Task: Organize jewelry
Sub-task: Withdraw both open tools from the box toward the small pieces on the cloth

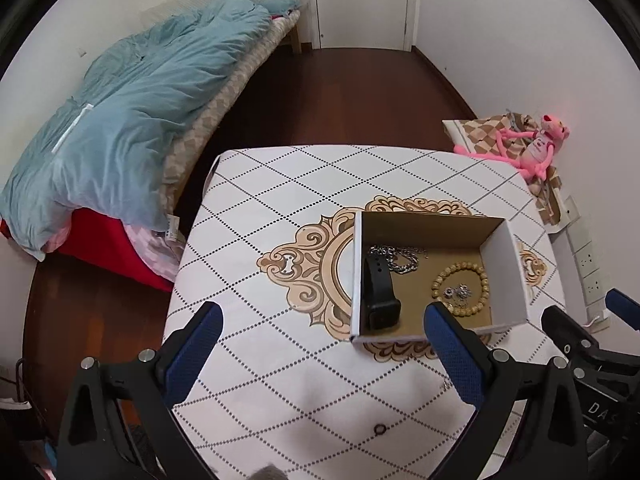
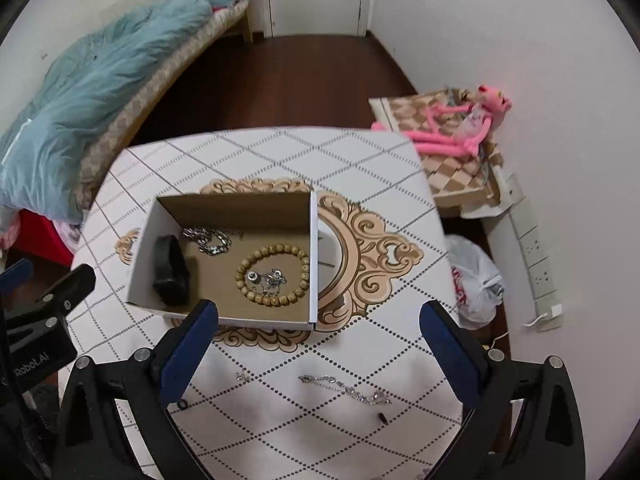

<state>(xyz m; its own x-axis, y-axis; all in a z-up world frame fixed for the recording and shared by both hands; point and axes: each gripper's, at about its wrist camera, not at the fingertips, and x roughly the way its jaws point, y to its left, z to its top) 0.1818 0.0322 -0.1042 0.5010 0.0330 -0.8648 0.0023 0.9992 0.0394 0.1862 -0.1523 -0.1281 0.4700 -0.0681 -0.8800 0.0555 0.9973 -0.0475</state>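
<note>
An open cardboard box [image 1: 516,268] [image 2: 314,248] sits on the patterned table [image 1: 280,208] [image 2: 384,352]. Inside lie a black watch [image 1: 380,292] [image 2: 170,272], a silver chain [image 1: 396,258] [image 2: 210,240], a wooden bead bracelet [image 1: 460,284] [image 2: 276,276] and small silver pieces [image 2: 268,278]. On the table near me lie a thin silver bracelet [image 2: 346,390], a small silver piece [image 2: 242,377], a dark ring [image 1: 379,429] [image 2: 182,405] and a small dark piece [image 2: 383,417]. My left gripper [image 1: 326,344] is open and empty, left of the box. My right gripper [image 2: 318,338] is open and empty above the silver bracelet.
A bed with a blue quilt [image 1: 132,112] [image 2: 80,96] stands left of the table. A pink plush toy [image 1: 532,144] [image 2: 460,124] lies on a checkered stand at the right. A white plastic bag [image 2: 476,280] and a power strip [image 2: 536,256] lie on the floor right of the table.
</note>
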